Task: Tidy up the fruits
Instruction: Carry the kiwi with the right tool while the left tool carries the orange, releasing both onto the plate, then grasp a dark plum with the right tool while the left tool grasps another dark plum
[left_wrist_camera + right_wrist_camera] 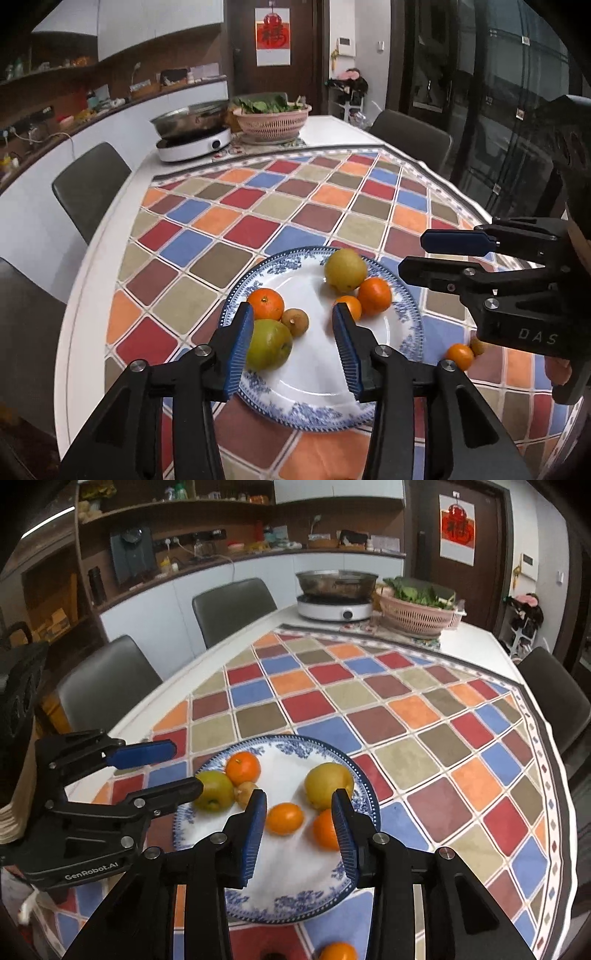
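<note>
A blue-and-white plate [258, 400] [295, 871] sits on the checkered tablecloth. Its left side holds a green fruit [267, 343] [213, 790], an orange [265, 303] [243, 768] and a small brown fruit [294, 321]. A yellow fruit [345, 269] [328, 784], an orange [375, 295] [325, 829] and a small orange [350, 306] [285, 818] lie on the right. My left gripper [292, 308] [186, 766] hovers open over the left group, holding nothing. My right gripper [299, 794] [413, 254] hovers open above the small orange without touching it.
Off the plate, near the table's front edge, lie another small orange [460, 356] [338, 952] and a brownish fruit [479, 346]. At the far end stand an induction cooker with a steel pot [192, 127] and a pink basket of greens [271, 118]. Dark chairs [232, 605] ring the table.
</note>
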A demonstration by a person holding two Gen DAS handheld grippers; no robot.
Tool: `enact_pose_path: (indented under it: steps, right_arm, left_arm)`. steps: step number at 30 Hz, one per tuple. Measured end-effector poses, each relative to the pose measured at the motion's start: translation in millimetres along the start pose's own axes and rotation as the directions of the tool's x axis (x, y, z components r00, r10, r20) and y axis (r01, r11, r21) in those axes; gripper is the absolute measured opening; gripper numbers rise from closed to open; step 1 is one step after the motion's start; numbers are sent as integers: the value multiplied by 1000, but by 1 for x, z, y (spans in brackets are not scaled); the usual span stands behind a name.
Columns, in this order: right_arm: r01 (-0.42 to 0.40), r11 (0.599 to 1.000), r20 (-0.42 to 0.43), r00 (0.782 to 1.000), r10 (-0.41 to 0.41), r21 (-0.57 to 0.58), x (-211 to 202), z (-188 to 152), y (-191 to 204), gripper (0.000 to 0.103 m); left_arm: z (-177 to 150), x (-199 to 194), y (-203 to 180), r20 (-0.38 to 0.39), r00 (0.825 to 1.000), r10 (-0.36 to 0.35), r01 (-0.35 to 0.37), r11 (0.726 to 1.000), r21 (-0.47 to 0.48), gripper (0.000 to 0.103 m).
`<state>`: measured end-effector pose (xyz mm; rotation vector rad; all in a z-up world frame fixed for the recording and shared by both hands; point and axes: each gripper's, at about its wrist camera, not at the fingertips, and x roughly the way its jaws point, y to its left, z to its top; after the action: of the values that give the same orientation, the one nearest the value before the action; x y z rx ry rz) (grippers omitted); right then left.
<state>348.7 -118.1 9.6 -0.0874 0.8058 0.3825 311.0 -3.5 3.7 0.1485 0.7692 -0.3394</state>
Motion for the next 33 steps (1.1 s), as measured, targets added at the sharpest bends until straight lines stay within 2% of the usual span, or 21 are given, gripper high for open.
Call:
enact_pose_path:
  steps: [6,12,17,26,33]
  right_arm:
    - [-7,1000,71,997,6,17,-39,-6,10,38]
    - [2,1000,114,993,-4,19,-72,-19,23,38]
    - [11,999,125,992,-15,32,-91,-36,29,46]
    - [-5,996,106,994,-4,90,-107,-67,36,46]
    - [17,995,75,997,-25,98,-107,-91,42,46]
  left_arm:
    - [-7,-41,-10,48,998,39,-39,999,-3,47]
    - [-22,-79,-22,102,991,90,-90,996,1,57]
    - [-38,-103,-30,121,987,106,-104,994,-25,63]
    - [-64,-125,-38,120,986,114,-104,991,-83,77]
    - [-94,-119,-40,60,992,111,-102,986,-133,78]
